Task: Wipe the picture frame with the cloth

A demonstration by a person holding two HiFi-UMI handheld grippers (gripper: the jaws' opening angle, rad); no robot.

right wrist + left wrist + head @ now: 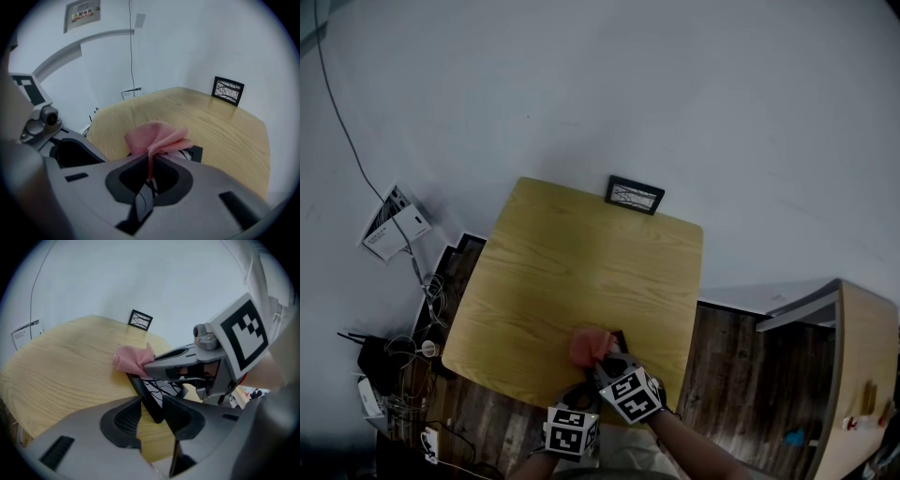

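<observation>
A small black picture frame (pixel 157 392) with a branch drawing stands near the wooden table's (pixel 572 272) front edge. My left gripper (pixel 152 404) has both jaws against the frame's lower edge, one on each side. My right gripper (pixel 151 171) is shut on a pink cloth (pixel 157 138), which bunches out past its tips and rests on the frame's top (pixel 133 359). Only one corner of the frame (pixel 194 152) shows in the right gripper view. In the head view both grippers sit close together at the front edge, left (pixel 584 394) and right (pixel 605 356), with the cloth (pixel 589 345) just ahead.
A second black picture frame (pixel 635 194) stands at the table's far edge against the white wall. Papers (pixel 394 225) and cables (pixel 412 366) lie on the floor at the left. A wooden cabinet (pixel 862 366) stands at the right.
</observation>
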